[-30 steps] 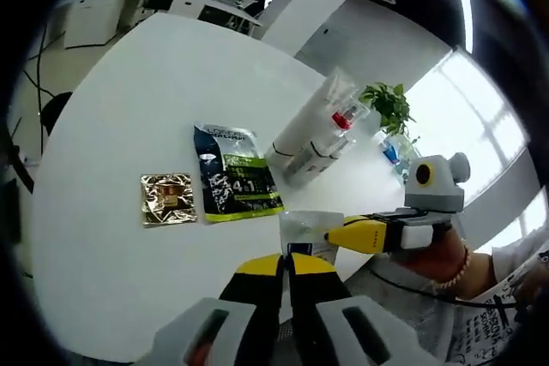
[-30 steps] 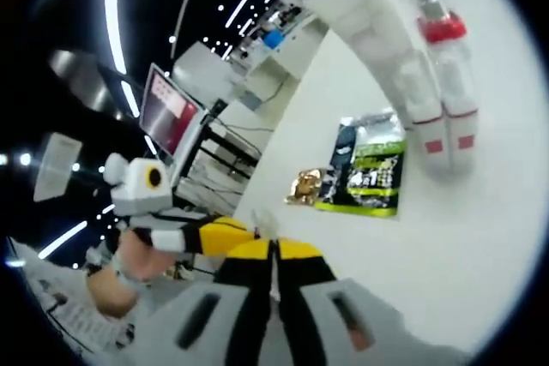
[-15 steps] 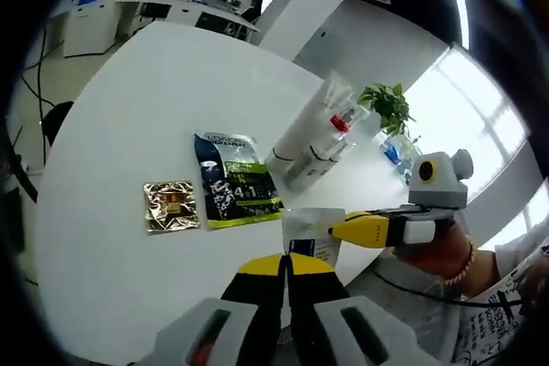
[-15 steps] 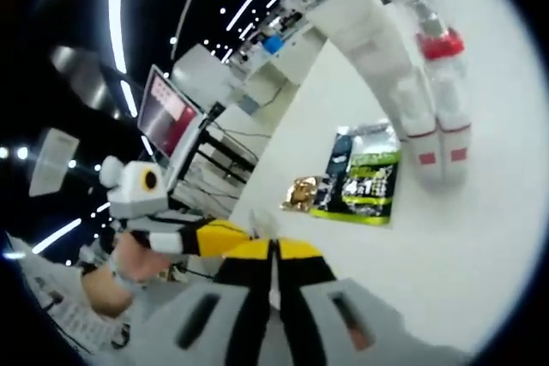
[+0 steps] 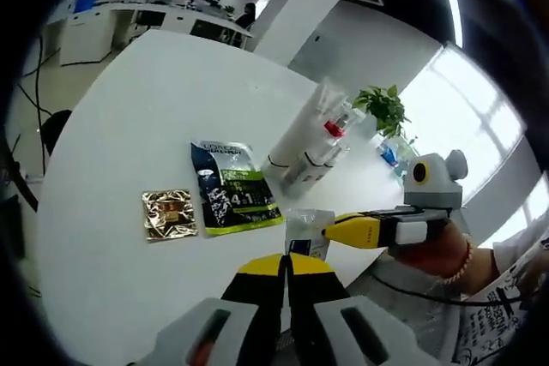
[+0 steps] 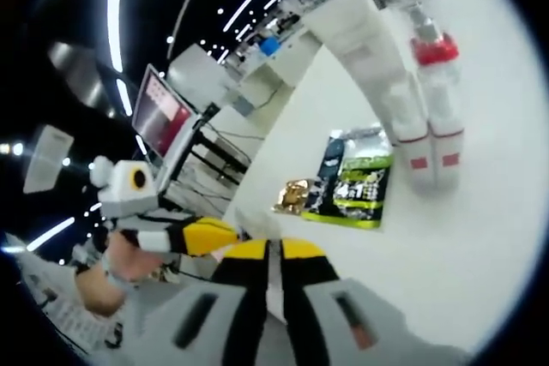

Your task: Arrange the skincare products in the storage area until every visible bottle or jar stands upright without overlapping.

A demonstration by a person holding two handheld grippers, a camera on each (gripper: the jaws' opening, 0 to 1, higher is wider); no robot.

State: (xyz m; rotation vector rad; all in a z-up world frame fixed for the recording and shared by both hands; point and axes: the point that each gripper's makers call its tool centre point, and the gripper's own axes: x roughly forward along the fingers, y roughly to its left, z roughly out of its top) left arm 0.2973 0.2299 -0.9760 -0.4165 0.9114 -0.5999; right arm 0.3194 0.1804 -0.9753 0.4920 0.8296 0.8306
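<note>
Left gripper view: the left gripper (image 5: 287,270) sits at six o'clock, jaws pressed together, a white sachet (image 5: 307,233) rising just beyond the tips; whether it's pinched there I cannot tell. From three o'clock the right gripper (image 5: 330,233) reaches in, its yellow tip at that sachet's edge. On the white table (image 5: 129,100) lie a gold foil packet (image 5: 169,213) and, just beside it, a dark green-labelled sachet (image 5: 230,188). At one o'clock, white tubes (image 5: 300,136) and a red-capped bottle (image 5: 333,133) lie on their sides, touching. A potted plant (image 5: 383,105) stands beyond.

Right gripper view: right gripper (image 6: 273,255) closed at six o'clock, grip unclear. The left gripper (image 6: 230,233) enters from nine o'clock. Here a monitor (image 6: 161,117) shows; tubes (image 6: 369,66) and bottle (image 6: 433,83) lie toward one o'clock.
</note>
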